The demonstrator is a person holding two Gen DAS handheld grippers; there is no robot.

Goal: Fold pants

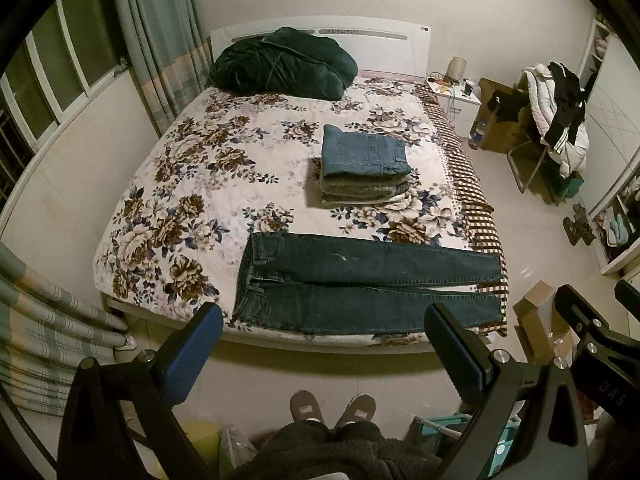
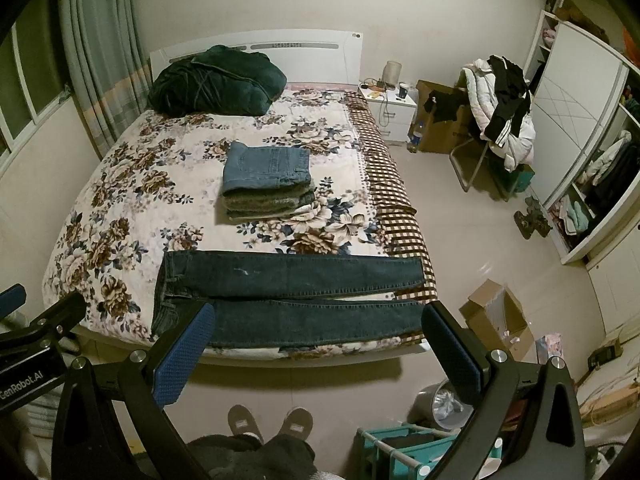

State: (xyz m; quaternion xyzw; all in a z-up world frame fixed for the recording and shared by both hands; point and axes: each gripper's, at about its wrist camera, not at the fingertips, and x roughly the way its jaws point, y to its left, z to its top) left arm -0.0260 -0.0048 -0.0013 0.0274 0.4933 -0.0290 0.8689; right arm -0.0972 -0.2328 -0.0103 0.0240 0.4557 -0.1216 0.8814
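At the foot of the bed: the dark jeans (image 1: 360, 284) lie flat across the floral bedspread (image 1: 192, 184), waistband to the left, both legs running right, cuffs reaching the checked edge.
Left gripper (image 1: 324, 344): held above the floor short of the mattress, jaws spread wide, nothing between them.
Right gripper (image 2: 316, 340): likewise back from the bed, jaws wide apart and empty.
Step in hand: judged to be the approach for a first fold; nothing is gripped yet.
Doing it well: probably take the near leg at waistband and cuff together, pinching only one layer, then lift it evenly onto the far leg so the seams line up.
Risk: the cuffs overhang the bed edge and could slip off.
Nearby: a stack of folded clothes (image 1: 364, 168) sits mid-bed, well apart from the jeans.
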